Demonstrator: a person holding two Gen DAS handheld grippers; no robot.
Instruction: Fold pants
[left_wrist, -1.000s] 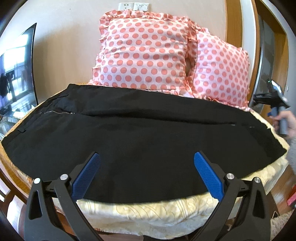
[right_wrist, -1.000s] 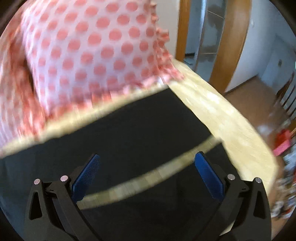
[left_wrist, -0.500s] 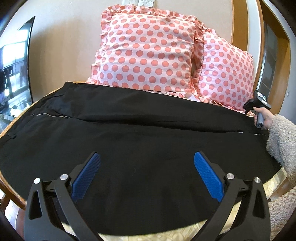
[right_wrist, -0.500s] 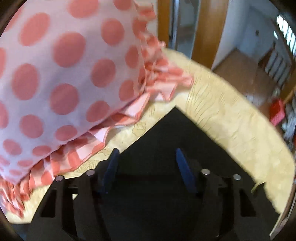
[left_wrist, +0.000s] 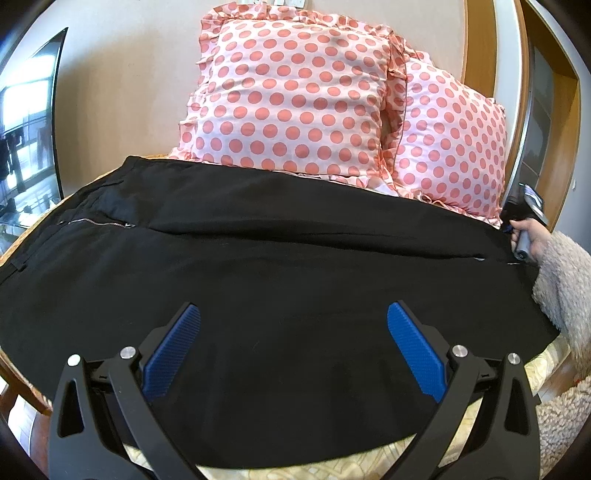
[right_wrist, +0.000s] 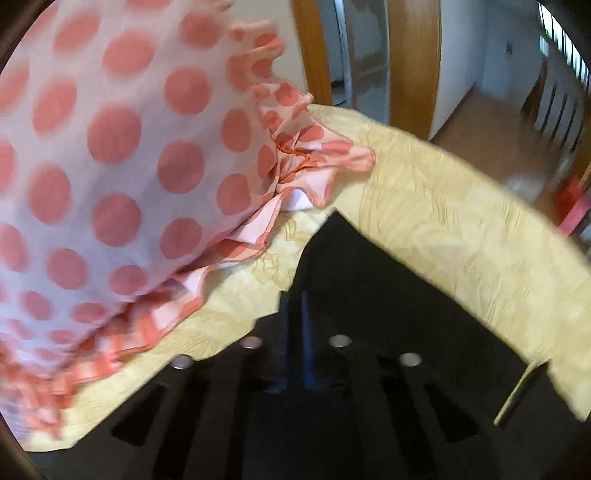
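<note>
The pants (left_wrist: 280, 280) are black, matte and smooth, spread flat across the bed (left_wrist: 332, 469) with their length running left to right. A short silver zipper (left_wrist: 96, 222) shows near the left end, and a long shallow seam or fold line runs along the upper part of the cloth. The near edge lies close to the bed's front edge, where a strip of pale yellow cover with a raised floral pattern shows.

The left gripper (left_wrist: 293, 343) hangs over the middle of the pants, its jaws spread wide, ribbed blue pads (left_wrist: 173, 354) touching nothing.

The right gripper (right_wrist: 294, 332) sits at the far right corner of the pants (right_wrist: 369, 295) — its jaws are pressed together, with the black corner lying right at their tips; the blur makes it hard to see the cloth between them, but they appear clamped on it.

Behind the pants lean two ruffled pillows (left_wrist: 295, 96) — soft pink fabric with coral dots. One frilled edge (right_wrist: 258, 229) lies just beside the gripped corner.
</note>
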